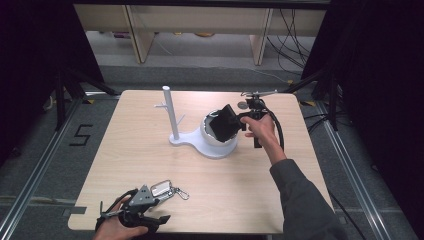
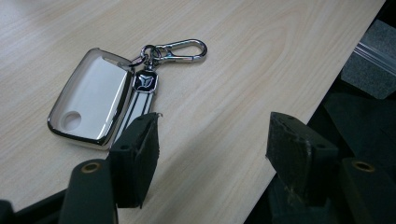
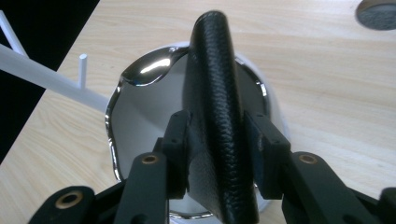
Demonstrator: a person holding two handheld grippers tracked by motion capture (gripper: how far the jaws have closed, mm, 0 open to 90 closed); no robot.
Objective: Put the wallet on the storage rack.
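Observation:
My right gripper (image 1: 241, 120) (image 3: 217, 135) holds a black leather wallet (image 1: 224, 123) (image 3: 211, 65) edge-up, with a pad against each side. The wallet's lower end dips into a white bowl with a chrome rim (image 1: 214, 144) (image 3: 140, 74). The bowl sits on the base of a white stand with a pegged post (image 1: 170, 112) (image 3: 46, 77). My left gripper (image 1: 157, 210) (image 2: 215, 140) rests at the table's front left edge, open, with nothing between its jaws. A silver-cased key fob (image 1: 162, 188) (image 2: 88, 100) with a carabiner clip (image 2: 180, 49) lies flat just beyond its left jaw.
A small round grey disc (image 1: 242, 105) (image 3: 376, 14) lies on the table behind the right gripper. The wooden table (image 1: 150, 150) ends close under the left gripper, with dark floor beyond its edge (image 2: 299, 107). Wooden shelving stands far behind the table.

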